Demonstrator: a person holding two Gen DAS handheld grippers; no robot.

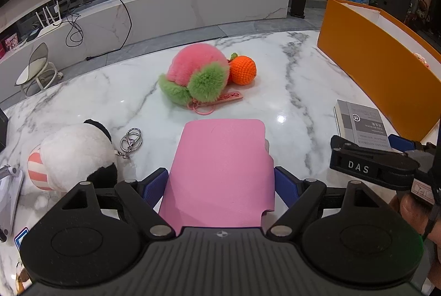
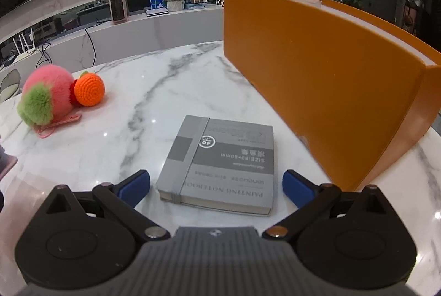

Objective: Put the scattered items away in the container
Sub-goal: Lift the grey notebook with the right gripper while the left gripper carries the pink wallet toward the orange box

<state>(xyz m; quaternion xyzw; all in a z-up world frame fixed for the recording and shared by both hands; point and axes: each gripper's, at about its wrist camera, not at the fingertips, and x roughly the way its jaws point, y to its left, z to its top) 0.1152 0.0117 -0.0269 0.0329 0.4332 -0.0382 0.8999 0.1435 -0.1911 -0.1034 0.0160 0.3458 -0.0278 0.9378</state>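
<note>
The left gripper (image 1: pixel 220 183) holds a flat pink card-like sheet (image 1: pixel 220 172); its blue jaws press against the sheet's two side edges, and the sheet sticks forward above the marble counter (image 1: pixel 275 70). The right gripper (image 2: pixel 216 187) hovers low over a small grey notebook (image 2: pixel 223 161) with its jaws spread wide, one on each side of the book's near end and clear of it. The notebook lies flat near the counter's right edge, an elastic band around its cover, just beside the long wall of the orange container (image 2: pixel 325 81).

The container stands along the right edge of the counter, its open top lined in white. In the left wrist view a small pale item shows inside it near the frame's right side, too little of it to identify.

Toward the middle of the counter sits a pink and green fluffy peach plush (image 1: pixel 197 74) with a pink tag and clasp at its near side. An orange crocheted ball (image 1: pixel 242 70) touches its right side. Near the counter's left edge lies a black and white panda plush (image 1: pixel 74 155) with a striped pink and white part, and a silver key ring (image 1: pixel 131 140) attached just beside it.

In the left wrist view the right gripper appears at the right edge, held by a hand (image 1: pixel 413 210).
</note>
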